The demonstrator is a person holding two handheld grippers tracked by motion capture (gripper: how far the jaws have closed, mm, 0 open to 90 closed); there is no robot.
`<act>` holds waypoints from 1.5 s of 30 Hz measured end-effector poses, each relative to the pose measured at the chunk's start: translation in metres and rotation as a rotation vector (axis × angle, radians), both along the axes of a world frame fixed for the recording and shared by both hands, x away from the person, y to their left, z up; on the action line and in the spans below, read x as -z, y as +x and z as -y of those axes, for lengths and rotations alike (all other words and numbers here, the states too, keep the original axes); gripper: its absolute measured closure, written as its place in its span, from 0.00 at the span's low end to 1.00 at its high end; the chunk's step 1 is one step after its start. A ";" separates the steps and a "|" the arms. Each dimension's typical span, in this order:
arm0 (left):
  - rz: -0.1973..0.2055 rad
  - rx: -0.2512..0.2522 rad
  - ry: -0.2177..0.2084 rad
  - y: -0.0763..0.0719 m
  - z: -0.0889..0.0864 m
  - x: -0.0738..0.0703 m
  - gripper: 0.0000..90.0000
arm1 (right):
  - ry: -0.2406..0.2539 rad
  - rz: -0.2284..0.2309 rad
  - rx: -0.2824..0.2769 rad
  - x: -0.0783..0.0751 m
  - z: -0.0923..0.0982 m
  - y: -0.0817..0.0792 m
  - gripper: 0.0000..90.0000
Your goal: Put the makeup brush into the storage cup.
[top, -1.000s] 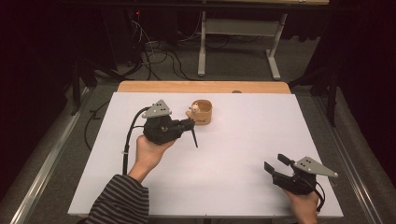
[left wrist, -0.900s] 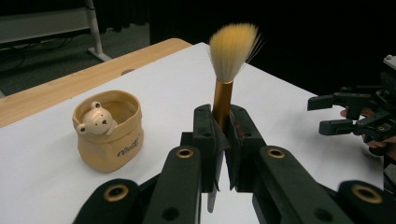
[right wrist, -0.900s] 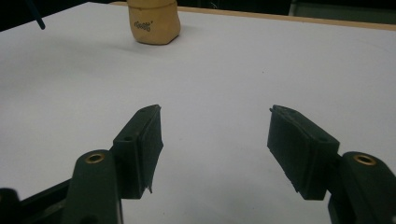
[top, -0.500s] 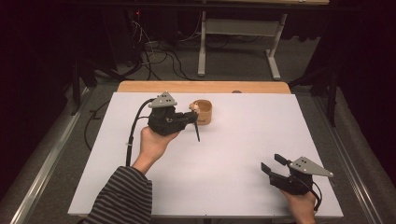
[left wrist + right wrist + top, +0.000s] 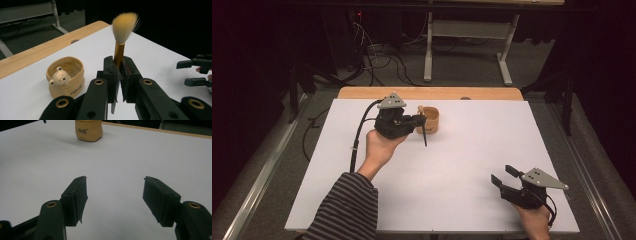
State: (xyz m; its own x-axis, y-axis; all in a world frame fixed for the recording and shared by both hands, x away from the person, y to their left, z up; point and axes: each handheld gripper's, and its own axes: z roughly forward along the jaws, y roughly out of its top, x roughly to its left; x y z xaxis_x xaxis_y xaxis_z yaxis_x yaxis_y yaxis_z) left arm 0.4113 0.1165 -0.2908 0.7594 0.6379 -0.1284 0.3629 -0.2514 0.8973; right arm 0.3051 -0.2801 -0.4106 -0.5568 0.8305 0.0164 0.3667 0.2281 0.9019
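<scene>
The left gripper (image 5: 119, 75) clamped a gold-handled brush (image 5: 122, 37), bristles up, just beside the tan bear cup (image 5: 430, 120), while the right gripper (image 5: 115, 192) rested well apart, its 2 jaws wide.

A: How much of the brush (image 5: 123, 35) can you make out?
B: Its handle's middle is buried between the left tool's (image 5: 119, 75) jaws, and from above its lower end is a thin dark sliver, too small to read

A: The cup (image 5: 89, 129)?
B: In the right tool's view the top edge cuts off its rim, and the print on its side is too small to read. From above, the left tool covers part of it

A: The person?
B: Cut off at the bottom edge, just a striped sleeve (image 5: 344, 210) showing
</scene>
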 end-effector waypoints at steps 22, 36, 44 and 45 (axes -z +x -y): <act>0.020 -0.019 0.020 0.011 0.005 -0.006 0.93 | -0.003 0.001 -0.004 0.000 0.000 0.001 0.42; 0.033 -0.030 0.020 0.019 0.008 -0.012 0.93 | -0.001 -0.005 -0.009 0.001 -0.001 0.001 0.43; 0.037 -0.045 0.024 0.027 0.008 -0.017 0.93 | -0.002 -0.014 -0.007 0.001 0.000 0.002 0.43; 0.041 -0.050 0.025 0.028 0.008 -0.017 0.93 | -0.003 -0.014 -0.006 0.001 0.000 0.002 0.43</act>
